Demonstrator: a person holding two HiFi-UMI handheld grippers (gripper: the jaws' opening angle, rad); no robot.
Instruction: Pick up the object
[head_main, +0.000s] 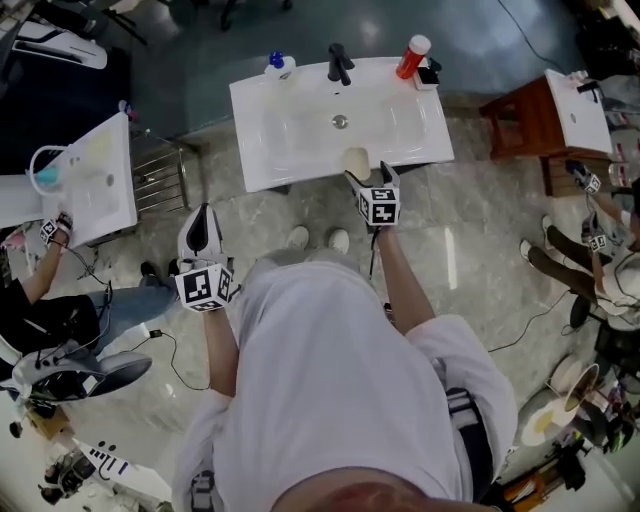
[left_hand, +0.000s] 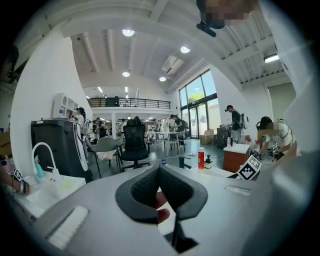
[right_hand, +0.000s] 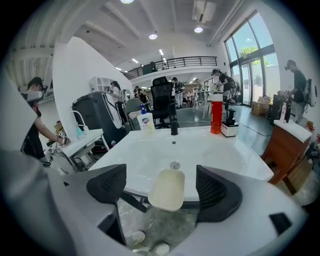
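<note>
A cream, oblong soap dish (head_main: 356, 160) lies on the front rim of the white sink (head_main: 290, 130), with its near end hanging over the edge. My right gripper (head_main: 370, 177) stands open around it. In the right gripper view the dish (right_hand: 166, 189) sits between the two black pads (right_hand: 107, 184), with a gap on each side. My left gripper (head_main: 203, 222) is held away from the sink, at the left above the floor. In the left gripper view the left gripper (left_hand: 160, 172) has its jaws meeting at the tips, and I see no object held.
A black faucet (head_main: 340, 62), a red bottle (head_main: 411, 56) and a blue-capped soap bottle (head_main: 279, 65) line the sink's back edge. Another white basin (head_main: 95, 180) stands at the left and a wooden stand (head_main: 530, 125) at the right. Other people work nearby.
</note>
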